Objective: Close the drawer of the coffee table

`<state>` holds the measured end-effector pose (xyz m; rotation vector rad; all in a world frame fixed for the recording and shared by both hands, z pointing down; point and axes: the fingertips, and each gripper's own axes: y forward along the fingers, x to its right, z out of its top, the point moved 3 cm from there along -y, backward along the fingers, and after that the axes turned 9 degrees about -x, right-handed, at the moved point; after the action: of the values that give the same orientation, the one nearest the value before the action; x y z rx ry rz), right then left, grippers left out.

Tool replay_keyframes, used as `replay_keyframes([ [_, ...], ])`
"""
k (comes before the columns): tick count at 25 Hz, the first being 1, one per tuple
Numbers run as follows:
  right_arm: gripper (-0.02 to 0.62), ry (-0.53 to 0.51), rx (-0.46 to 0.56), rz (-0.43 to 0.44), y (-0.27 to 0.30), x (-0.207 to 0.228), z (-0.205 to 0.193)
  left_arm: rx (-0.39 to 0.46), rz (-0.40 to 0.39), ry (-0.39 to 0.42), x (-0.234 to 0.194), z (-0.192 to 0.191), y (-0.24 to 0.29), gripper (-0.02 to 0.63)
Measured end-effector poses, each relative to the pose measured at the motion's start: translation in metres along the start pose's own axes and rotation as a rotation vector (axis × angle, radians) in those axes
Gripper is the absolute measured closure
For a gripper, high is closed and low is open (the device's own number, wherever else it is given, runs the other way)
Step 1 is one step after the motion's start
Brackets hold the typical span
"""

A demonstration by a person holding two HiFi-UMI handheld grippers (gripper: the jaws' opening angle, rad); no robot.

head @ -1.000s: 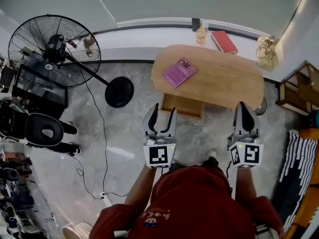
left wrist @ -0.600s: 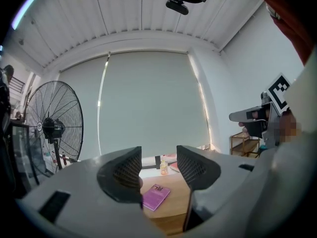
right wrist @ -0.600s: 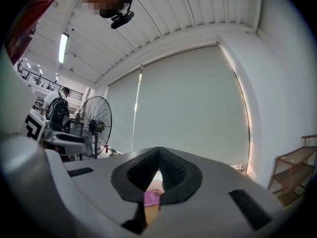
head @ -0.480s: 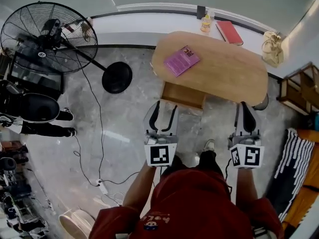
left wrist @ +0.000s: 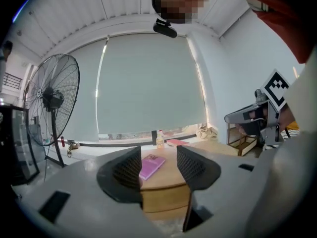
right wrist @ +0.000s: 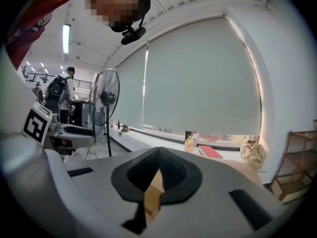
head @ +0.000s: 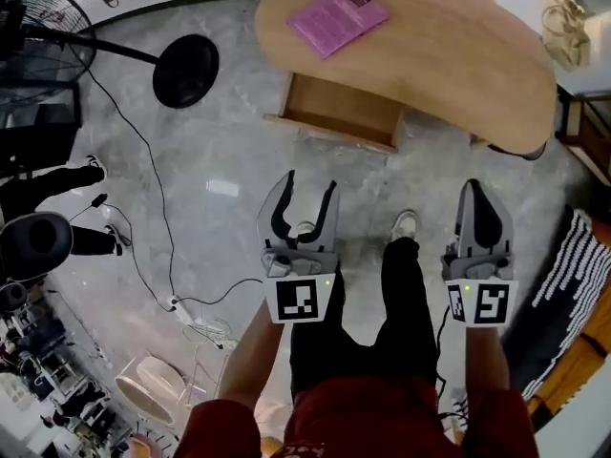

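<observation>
The oval wooden coffee table (head: 458, 55) stands ahead of me with a pink book (head: 339, 15) on top. Its drawer (head: 341, 113) is pulled out toward me and looks empty. My left gripper (head: 307, 194) is open and holds nothing, a stretch of floor short of the drawer. In the left gripper view the left gripper (left wrist: 161, 168) frames the table (left wrist: 171, 180) and the pink book (left wrist: 151, 165). My right gripper (head: 480, 198) is shut on nothing, level with the left one. In the right gripper view the right gripper (right wrist: 157, 175) has its jaws meeting, with wood showing through the slit.
A standing fan's round base (head: 185, 70) sits left of the table, and a cable (head: 143, 208) runs over the marble floor to a power strip (head: 181, 308). My shoe (head: 406, 225) is between the grippers. A bag (head: 563, 17), a wooden shelf (head: 587, 132) and a striped mat (head: 573, 284) lie right.
Both grippers have dropped lower and stayed side by side with jaws unchanged. The table and its pulled-out drawer now fill more of the head view's top.
</observation>
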<state>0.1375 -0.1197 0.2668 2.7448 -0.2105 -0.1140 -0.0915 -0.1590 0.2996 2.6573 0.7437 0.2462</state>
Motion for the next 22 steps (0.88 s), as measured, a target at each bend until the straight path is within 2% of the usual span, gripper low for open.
replay_keyframes([
  [4,0.598,-0.029,-0.032,0.013,0.034,0.002,-0.123,-0.024,-0.029,-0.003,0.019,-0.118,0.042,0.396],
  [7,0.598,-0.047,-0.024,0.021,0.056,-0.005,-0.209,-0.029,-0.056,0.025,0.027,-0.205,0.069,0.396],
  [12,0.598,-0.065,0.023,0.020,0.104,-0.004,-0.334,0.034,-0.064,0.024,0.034,-0.322,0.119,0.396],
  [17,0.598,-0.065,0.067,0.007,0.154,0.005,-0.406,0.103,-0.081,0.011,0.033,-0.389,0.164,0.396],
  [22,0.598,-0.031,0.054,0.000,0.185,0.005,-0.445,0.149,-0.067,-0.008,0.024,-0.408,0.191,0.396],
])
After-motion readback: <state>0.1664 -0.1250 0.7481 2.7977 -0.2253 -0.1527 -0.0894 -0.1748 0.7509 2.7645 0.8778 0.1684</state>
